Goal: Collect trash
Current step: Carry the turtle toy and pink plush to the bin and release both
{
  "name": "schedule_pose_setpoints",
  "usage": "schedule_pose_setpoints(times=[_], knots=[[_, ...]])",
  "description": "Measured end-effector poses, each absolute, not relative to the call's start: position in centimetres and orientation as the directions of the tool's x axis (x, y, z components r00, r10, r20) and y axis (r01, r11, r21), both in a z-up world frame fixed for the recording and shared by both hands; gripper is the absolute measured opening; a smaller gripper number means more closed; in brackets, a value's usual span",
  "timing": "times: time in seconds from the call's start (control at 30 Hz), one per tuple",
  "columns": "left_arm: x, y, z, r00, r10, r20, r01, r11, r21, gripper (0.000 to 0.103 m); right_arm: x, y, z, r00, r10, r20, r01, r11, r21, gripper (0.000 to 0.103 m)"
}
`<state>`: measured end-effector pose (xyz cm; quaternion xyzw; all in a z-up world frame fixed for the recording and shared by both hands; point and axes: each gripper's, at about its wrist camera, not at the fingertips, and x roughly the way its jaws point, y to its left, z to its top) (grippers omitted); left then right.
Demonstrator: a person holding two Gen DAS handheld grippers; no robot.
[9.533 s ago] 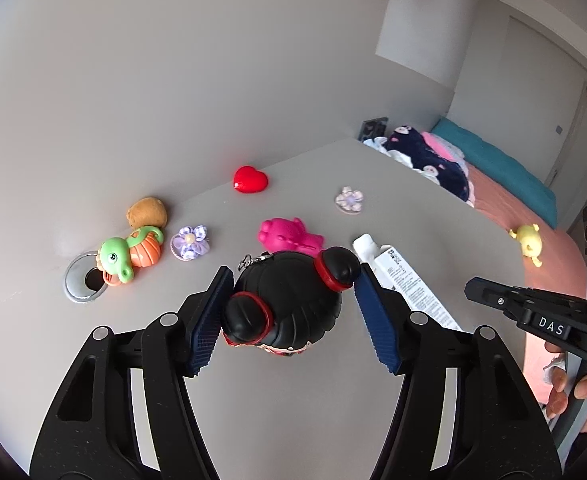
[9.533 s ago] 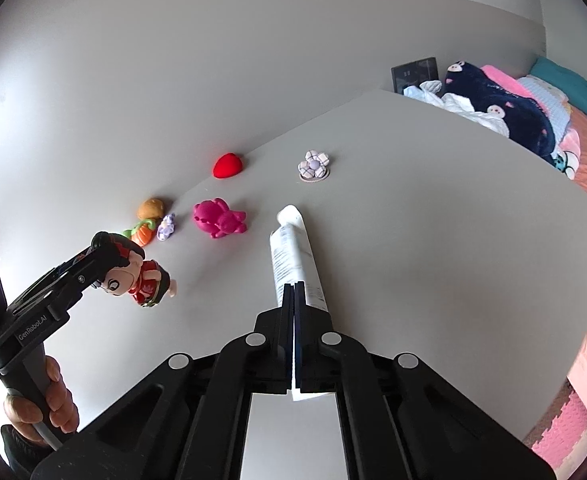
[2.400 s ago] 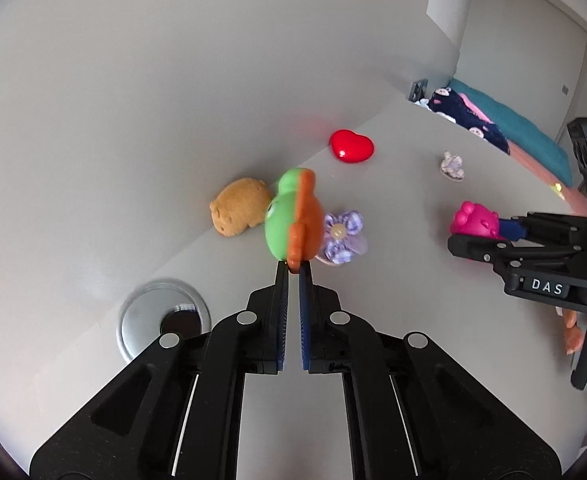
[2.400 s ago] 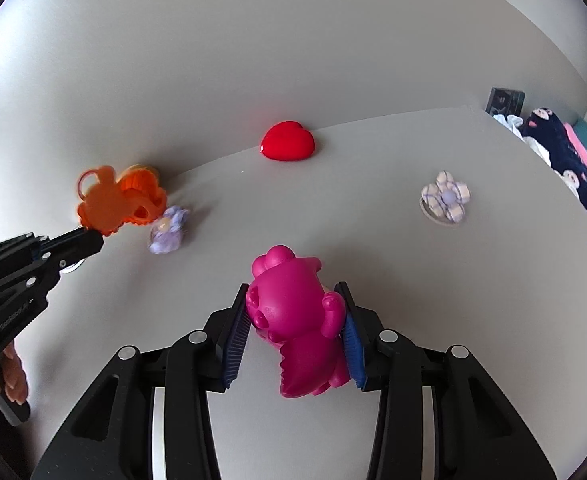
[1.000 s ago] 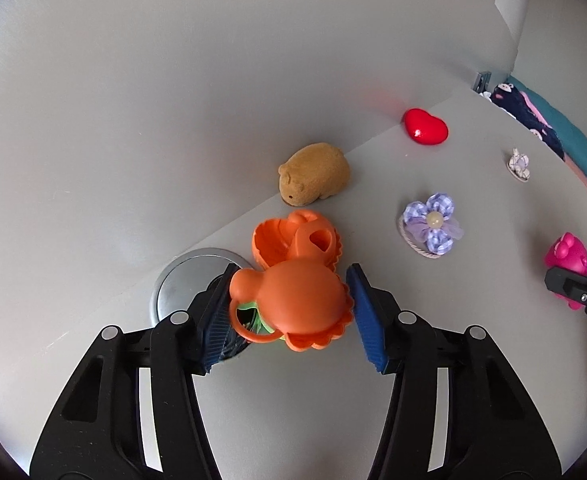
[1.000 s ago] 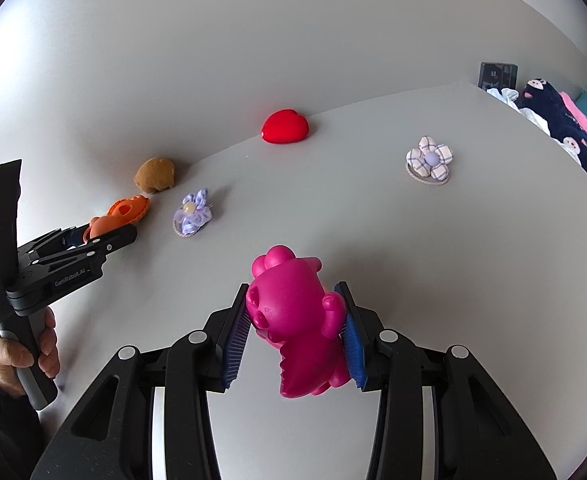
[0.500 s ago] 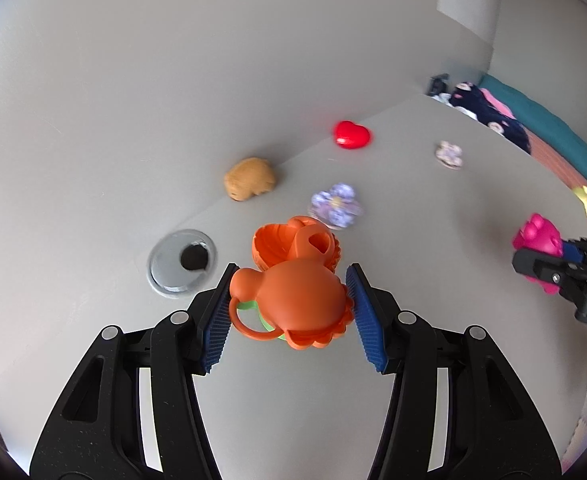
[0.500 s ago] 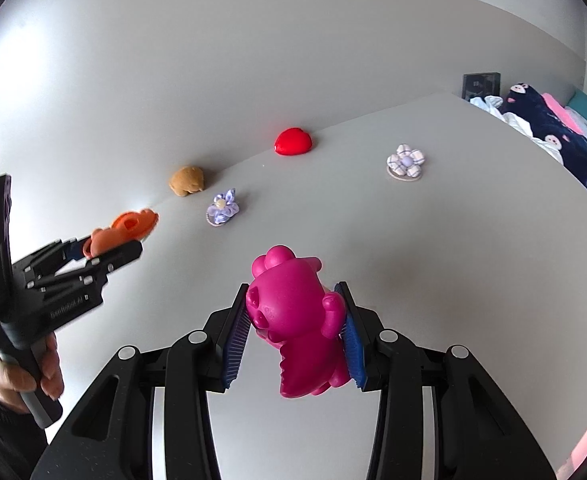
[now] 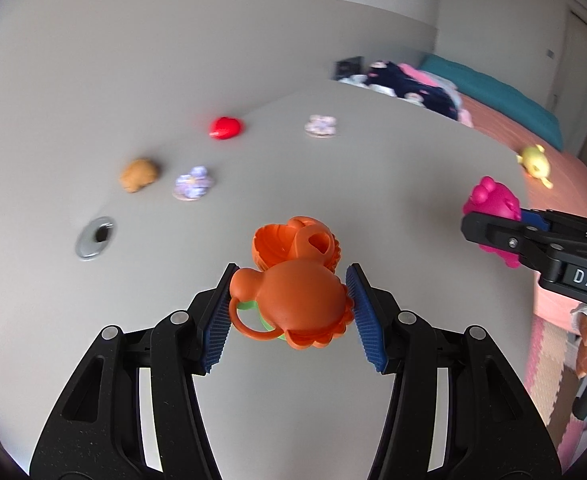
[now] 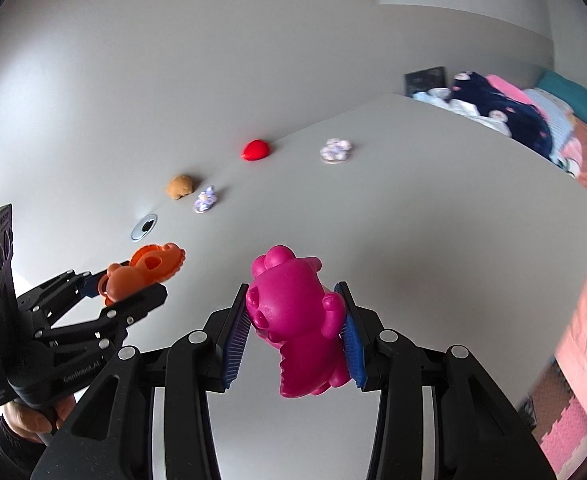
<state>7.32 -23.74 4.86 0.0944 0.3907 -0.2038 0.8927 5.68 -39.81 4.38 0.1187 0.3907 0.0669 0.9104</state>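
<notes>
left gripper (image 9: 291,312) clamped on orange toy (image 9: 297,280), blue pads against its two flanks; a thin orange loop and a bit of green show underneath at the left pad. toy is clear of the grey surface (image 9: 373,168), carried in the air. jaws about half apart because the body is broad, not because the grip is loose, judging from the pads sitting flush.

right gripper (image 10: 293,332) clamped on magenta toy figure (image 10: 293,312), pads at its sides, head end pointing away from the camera, lower part hanging down between the fingers. also lifted off the surface. side grip suits it: the flat flanks give the pads something to bear on.

both hands loaded at once, so likely one trip to wherever the trash goes; no bin or bag visible in either view, cannot tell where that is.

left on the surface, along the wall side: red heart (image 10: 256,149), tan lump toy (image 10: 179,187), purple flower piece (image 10: 205,201) just beside it, second pale flower piece (image 10: 335,151) farther right, well apart from the rest. round metal cable grommet (image 10: 144,227) is set into the surface near the tan one. yellow toy (image 9: 535,160) sits on the pink bed (image 9: 505,128) beyond the surface edge.

view edges smeared, so fine detail on small pieces is unreliable.
</notes>
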Motion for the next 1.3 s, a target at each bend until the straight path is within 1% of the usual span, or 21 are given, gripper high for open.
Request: schedule_pose_setpoints(times=[0.3, 0.7, 0.93, 1.1, 1.13, 1.17, 1.2, 1.27, 1.3], knots=[[2.4, -31.6, 4.5, 0.564, -0.372, -0.737, 0.557, 0.83, 0.008, 0.054, -1.5, -47.3, 3.5, 0.712, 0.132, -0.69, 0.089, 0.957, 0.275, 0.043], [-4.0, -42.5, 1.9, 0.44, -0.465, -0.768, 0.726, 0.688, -0.001, 0.054, -10.3, -57.1, 1.5, 0.718, 0.018, -0.696, 0.263, 0.918, 0.295, 0.043], [-7.0, -48.3, -0.5, 0.35, -0.478, -0.805, 0.801, 0.599, -0.007, 0.054, -14.3, -61.7, -0.8, 0.696, -0.038, -0.717, 0.365, 0.879, 0.307, 0.043], [-8.4, -51.4, -2.4, 0.304, -0.462, -0.833, 0.832, 0.554, -0.004, 0.054, -15.9, -64.2, -2.6, 0.668, -0.062, -0.742, 0.427, 0.848, 0.313, 0.044], [-8.6, -52.0, -2.9, 0.29, -0.456, -0.842, 0.839, 0.545, -0.006, 0.056, -16.2, -64.8, -3.0, 0.655, -0.087, -0.75, 0.458, 0.835, 0.304, 0.06], [-8.7, -52.6, -3.4, 0.282, -0.44, -0.853, 0.843, 0.539, 0.0, 0.079, -16.4, -65.3, -3.3, 0.653, -0.1, -0.751, 0.477, 0.825, 0.304, 0.096], [-8.6, -52.9, -3.7, 0.294, -0.429, -0.854, 0.839, 0.544, 0.016, 0.095, -16.7, -65.8, -3.5, 0.653, -0.113, -0.749, 0.495, 0.812, 0.309, 0.099], [-9.2, -53.3, -4.0, 0.345, -0.418, -0.84, 0.829, 0.555, 0.064, 0.097, -17.3, -66.9, -3.7, 0.653, -0.158, -0.74, 0.546, 0.776, 0.316, 0.1], [-9.4, -53.5, -4.2, 0.34, -0.413, -0.845, 0.831, 0.553, 0.064, 0.097, -17.6, -67.4, -4.0, 0.649, -0.16, -0.743, 0.558, 0.764, 0.323, 0.1]])
